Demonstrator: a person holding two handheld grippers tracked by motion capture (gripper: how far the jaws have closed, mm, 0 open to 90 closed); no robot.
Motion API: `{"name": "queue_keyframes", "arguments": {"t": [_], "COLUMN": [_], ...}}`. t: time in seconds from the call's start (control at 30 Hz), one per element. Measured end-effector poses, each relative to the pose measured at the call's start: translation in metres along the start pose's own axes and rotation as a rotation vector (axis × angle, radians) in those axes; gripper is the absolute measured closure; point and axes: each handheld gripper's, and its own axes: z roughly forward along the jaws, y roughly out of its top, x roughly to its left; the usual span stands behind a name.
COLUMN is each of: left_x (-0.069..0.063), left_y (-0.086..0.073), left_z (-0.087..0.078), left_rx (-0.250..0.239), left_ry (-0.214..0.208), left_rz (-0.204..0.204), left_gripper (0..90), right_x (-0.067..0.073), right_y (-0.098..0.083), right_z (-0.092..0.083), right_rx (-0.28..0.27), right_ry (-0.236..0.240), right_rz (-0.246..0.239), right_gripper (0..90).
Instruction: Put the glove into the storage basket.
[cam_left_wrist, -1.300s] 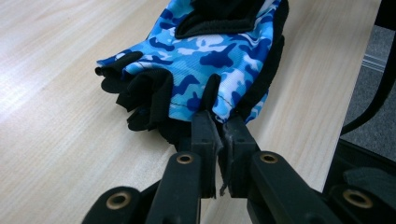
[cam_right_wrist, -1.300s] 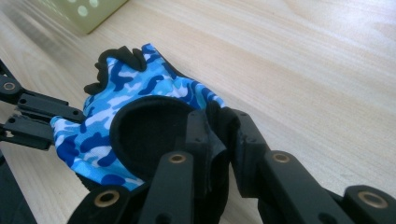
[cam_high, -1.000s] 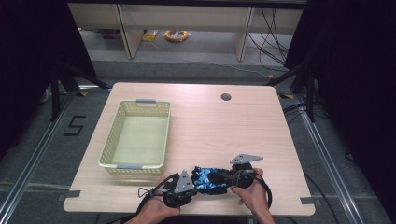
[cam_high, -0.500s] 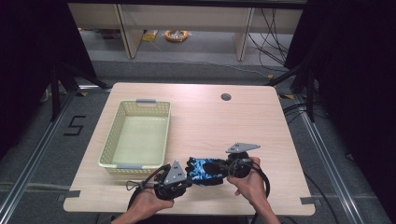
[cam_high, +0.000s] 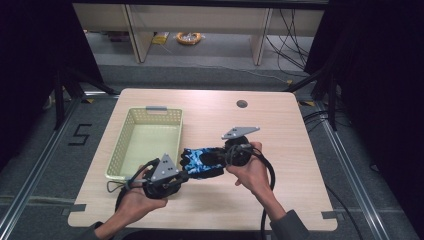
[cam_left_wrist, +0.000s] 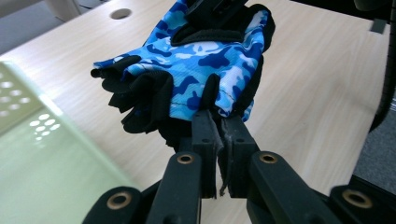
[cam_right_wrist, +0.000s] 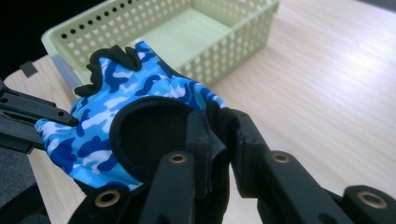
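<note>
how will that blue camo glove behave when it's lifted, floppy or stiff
Probably floppy: the glove droops and folds between the left gripper and right gripper. Likely light, since a pinch at each edge carries it. The fabric looks unlikely to slip.

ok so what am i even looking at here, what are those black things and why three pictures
No robot arm here: a person at a table holds a hand tool in each hand. Each tool, the left gripper and the right gripper, ends in two black jaws that pinch like tongs.

One picture comes from a fixed camera above, looking down on the wooden table. The other two come from small cameras riding on the tools, looking along their own jaws, so they show the same thing close up.

On the table stands a pale green basket with holes in its walls, and nothing lies in it. Between the two tools hangs a blue camouflage glove with black trim. Each gripper is shut on one edge of it, left and right, holding it up off the table beside the basket.
</note>
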Motion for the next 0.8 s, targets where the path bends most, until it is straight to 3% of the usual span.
{"name": "queue_keyframes", "arguments": {"t": [0.07,0.13,0.2,0.23,0.33,0.43,0.6,0.63,0.8], "left_x": [0.008,0.014,0.019,0.026,0.034,0.052,0.063,0.07,0.082], "left_y": [0.0,-0.003,-0.004,-0.007,-0.011,-0.02,-0.029,-0.033,-0.047], "left_z": [-0.009,-0.017,-0.021,-0.028,-0.035,-0.047,-0.053,-0.054,-0.054], "left_rx": [-0.006,-0.022,-0.014,-0.02,-0.022,0.012,0.025,0.033,0.06], "left_ry": [0.016,0.035,0.042,0.059,0.075,0.098,0.12,0.118,0.127], "left_rz": [0.0,-0.028,-0.017,-0.033,-0.053,-0.051,-0.084,-0.091,-0.129], "left_gripper": [85.1,85.0,85.0,85.0,85.0,85.0,84.9,84.9,84.9], "right_x": [0.004,0.008,0.012,0.017,0.023,0.033,0.042,0.044,0.047], "right_y": [0.012,0.023,0.029,0.039,0.049,0.065,0.076,0.081,0.087], "right_z": [0.004,0.01,0.014,0.023,0.031,0.051,0.074,0.082,0.104], "right_rx": [0.014,0.015,0.012,0.018,0.033,0.041,0.044,0.079,0.101], "right_ry": [0.015,0.025,0.03,0.048,0.053,0.071,0.092,0.102,0.117], "right_rz": [-0.015,-0.039,-0.043,-0.056,-0.077,-0.097,-0.099,-0.104,-0.12], "right_gripper": [79.4,79.4,79.4,79.4,79.4,79.3,79.3,79.3,79.3]}}
